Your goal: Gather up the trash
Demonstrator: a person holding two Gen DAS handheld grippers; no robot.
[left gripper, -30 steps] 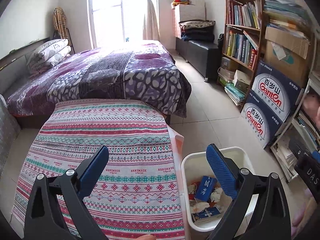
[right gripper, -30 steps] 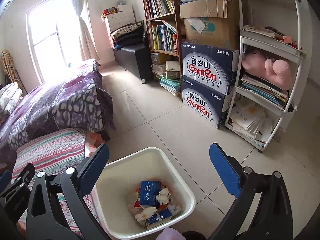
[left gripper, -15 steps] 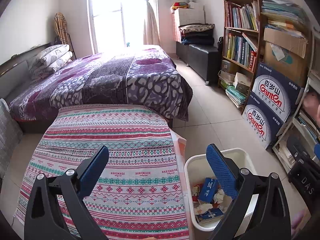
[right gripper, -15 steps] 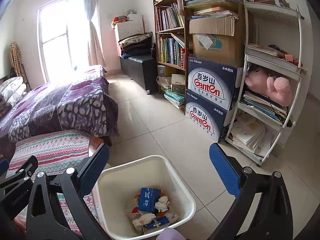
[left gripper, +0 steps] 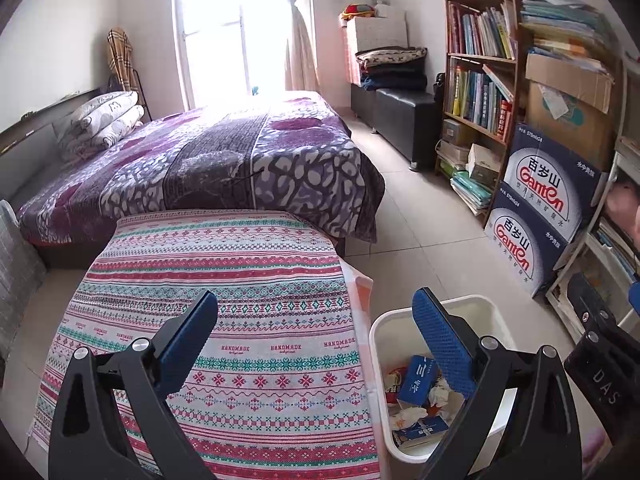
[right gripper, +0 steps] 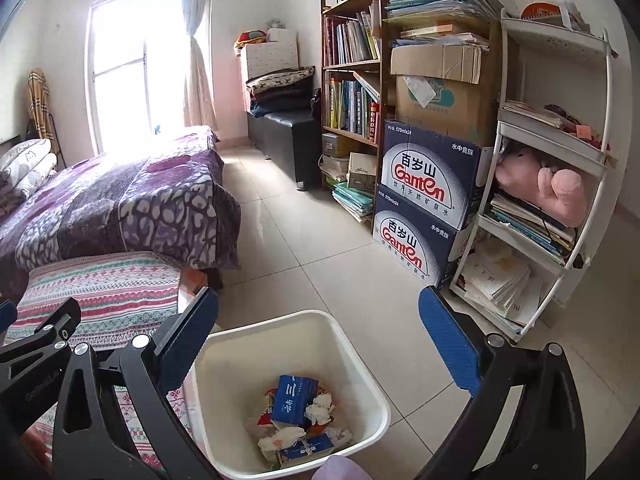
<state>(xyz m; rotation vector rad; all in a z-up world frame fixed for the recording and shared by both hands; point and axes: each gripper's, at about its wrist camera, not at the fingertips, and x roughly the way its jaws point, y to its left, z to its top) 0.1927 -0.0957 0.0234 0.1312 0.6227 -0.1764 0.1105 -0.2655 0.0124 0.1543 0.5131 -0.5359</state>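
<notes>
A white waste bin [right gripper: 362, 364] [left gripper: 378, 344] stands on the tiled floor beside a low table. Inside it lie blue cartons [right gripper: 294, 400] [left gripper: 416, 378] and crumpled white tissues [right gripper: 320, 407]. My right gripper [right gripper: 320, 340] hangs open above the bin with nothing between its blue pads. My left gripper [left gripper: 314, 338] is open too, held over the table's patterned cloth [left gripper: 224, 288], its right finger [left gripper: 440, 340] over the bin. The cloth's visible surface is bare.
A bed with a purple blanket [left gripper: 224, 160] lies beyond the table. Bookshelves [right gripper: 352, 80], stacked Ganten boxes [right gripper: 424, 200] and a white rack [right gripper: 560, 180] with a pink plush toy line the right wall. Open tiled floor [right gripper: 304, 240] runs between bed and shelves.
Both grippers have risen and tilted up a little, so more of the room shows and the bin sits lower in view. Both stay open and empty.
</notes>
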